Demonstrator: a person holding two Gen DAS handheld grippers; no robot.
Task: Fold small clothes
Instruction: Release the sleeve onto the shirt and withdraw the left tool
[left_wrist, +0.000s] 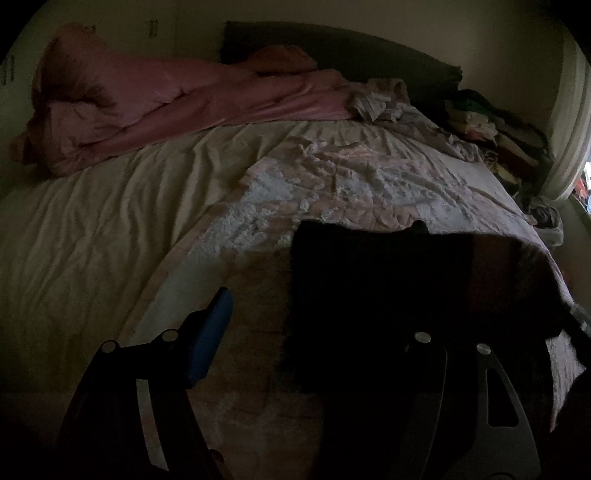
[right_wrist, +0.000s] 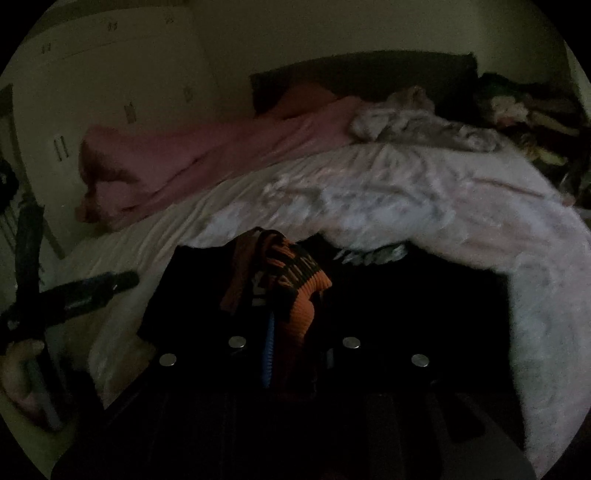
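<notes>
The room is very dim. In the left wrist view a black garment (left_wrist: 369, 295) lies flat on the bed's near edge. My left gripper (left_wrist: 306, 332) is open: its blue left finger pad (left_wrist: 210, 336) rests beside the garment's left edge, and the right finger is hidden in the dark over the cloth. In the right wrist view my right gripper (right_wrist: 291, 350) is shut on an orange and black knit garment (right_wrist: 295, 291), which bunches up between the fingers above the black garment (right_wrist: 406, 314). The left gripper shows at the far left of that view (right_wrist: 85, 291).
A patterned pale quilt (left_wrist: 351, 181) covers the bed's right half, and a white sheet (left_wrist: 92, 229) covers the left. A pink duvet (left_wrist: 147, 107) is heaped at the back. A crumpled cloth (left_wrist: 380, 99) and a clothes pile (left_wrist: 491, 125) lie at the back right.
</notes>
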